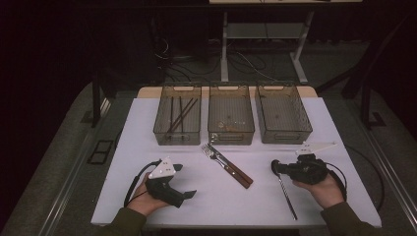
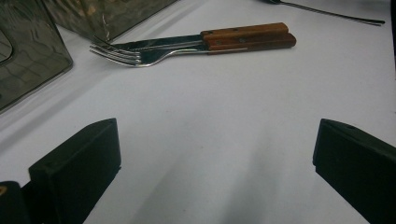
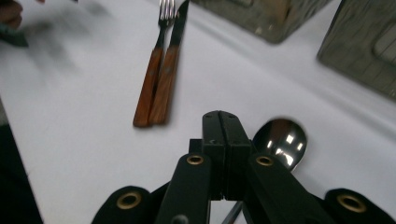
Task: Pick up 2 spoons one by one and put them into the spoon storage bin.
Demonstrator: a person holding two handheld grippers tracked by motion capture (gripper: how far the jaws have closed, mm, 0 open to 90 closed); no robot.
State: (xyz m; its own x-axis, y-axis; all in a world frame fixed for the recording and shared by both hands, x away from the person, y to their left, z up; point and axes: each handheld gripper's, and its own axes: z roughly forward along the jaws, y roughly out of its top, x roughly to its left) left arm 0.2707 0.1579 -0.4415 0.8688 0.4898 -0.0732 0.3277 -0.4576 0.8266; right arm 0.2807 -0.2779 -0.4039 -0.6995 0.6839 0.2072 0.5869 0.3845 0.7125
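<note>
Spoon (image 3: 280, 140) lies flat on tabletop (image 1: 216, 196), touching our right tool (image 3: 226, 122), jaws clamped together, empty. Left tool (image 2: 215, 168) gapes idle. Thin, stiff, slippery steel; we'd pinch mid-handle.

You've got three grey bins (image 1: 231, 118) behind table's (image 1: 147, 196) front half; before them: one fork (image 1: 212, 153), one knife (image 1: 235, 171), one spoon (image 1: 285, 189); chopsticks (image 1: 181, 114) inside leftmost bin.
</note>
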